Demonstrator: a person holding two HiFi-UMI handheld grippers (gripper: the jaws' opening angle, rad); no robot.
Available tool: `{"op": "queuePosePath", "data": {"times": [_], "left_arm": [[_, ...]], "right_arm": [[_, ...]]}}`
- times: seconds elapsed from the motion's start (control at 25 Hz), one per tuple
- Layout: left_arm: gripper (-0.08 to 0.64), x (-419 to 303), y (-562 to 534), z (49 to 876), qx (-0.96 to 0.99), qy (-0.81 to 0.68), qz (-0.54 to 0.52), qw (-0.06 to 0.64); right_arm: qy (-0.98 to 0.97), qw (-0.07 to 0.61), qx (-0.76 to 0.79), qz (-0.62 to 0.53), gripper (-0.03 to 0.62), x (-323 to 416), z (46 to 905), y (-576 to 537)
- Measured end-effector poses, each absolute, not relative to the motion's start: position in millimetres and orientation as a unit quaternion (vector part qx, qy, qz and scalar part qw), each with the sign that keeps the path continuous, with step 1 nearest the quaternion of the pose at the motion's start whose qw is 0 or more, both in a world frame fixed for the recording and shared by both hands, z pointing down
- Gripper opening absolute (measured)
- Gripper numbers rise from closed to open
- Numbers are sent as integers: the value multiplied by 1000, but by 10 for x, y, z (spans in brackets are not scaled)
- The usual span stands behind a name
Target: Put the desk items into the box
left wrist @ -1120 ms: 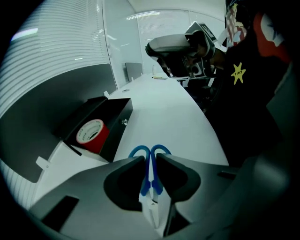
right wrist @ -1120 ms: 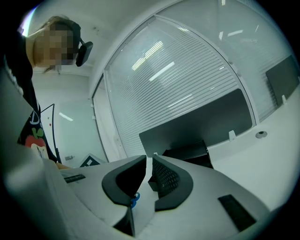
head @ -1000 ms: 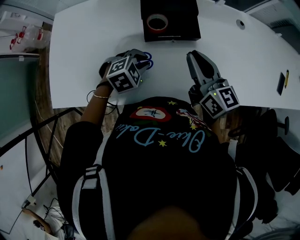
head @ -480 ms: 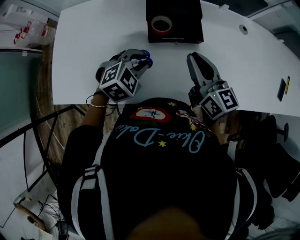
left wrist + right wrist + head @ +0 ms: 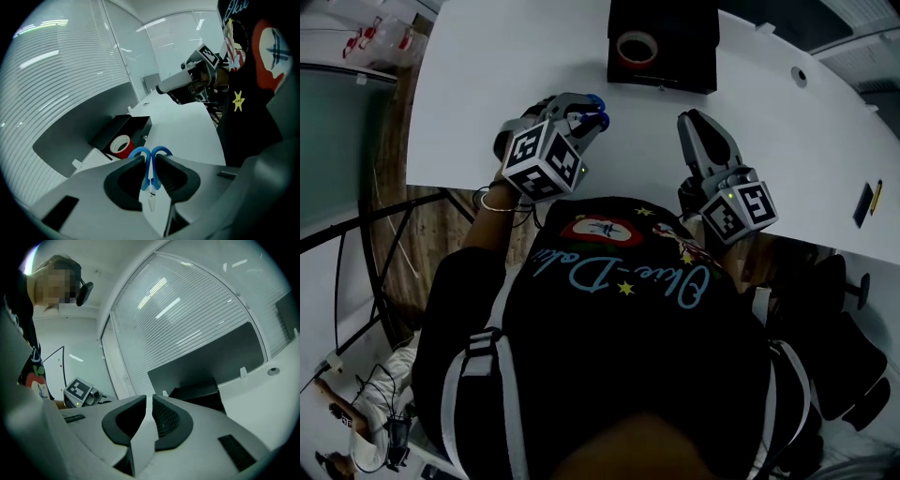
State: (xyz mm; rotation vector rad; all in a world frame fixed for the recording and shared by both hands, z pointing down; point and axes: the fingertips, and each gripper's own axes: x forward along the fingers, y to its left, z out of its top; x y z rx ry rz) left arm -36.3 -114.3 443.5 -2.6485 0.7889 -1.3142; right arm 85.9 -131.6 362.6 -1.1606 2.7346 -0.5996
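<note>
Blue-handled scissors (image 5: 595,103) are pinched in my left gripper (image 5: 587,114), which is shut on them above the white desk (image 5: 487,84). In the left gripper view the scissors (image 5: 151,161) stand between the pads, handle loops past the fingertips, blade hanging down. The black box (image 5: 698,37) sits at the desk's far edge with a red tape roll (image 5: 637,47) inside it; both show beyond the left gripper (image 5: 150,161) as the box (image 5: 117,129) and the roll (image 5: 121,145). My right gripper (image 5: 694,127) hovers level right of the left one, shut and empty (image 5: 151,401).
A round cable hole (image 5: 799,77) is in the desk at the far right. A small dark and yellow item (image 5: 865,199) lies near the right edge. The desk's near edge runs just under both grippers, against the person's body. The box (image 5: 197,390) is ahead of the right gripper.
My left gripper has risen off the desk with the scissors and tilted further. The right gripper has stayed where it was.
</note>
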Motion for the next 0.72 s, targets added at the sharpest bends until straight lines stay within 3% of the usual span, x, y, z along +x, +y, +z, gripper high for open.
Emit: {"op": "queuePosePath", "data": {"times": [0.72], "left_arm": [[106,-121,-1032,4324,-839,316,-441,40]], "right_arm": [[917,49,-336,-208,41,1177,3676,-1215]]}}
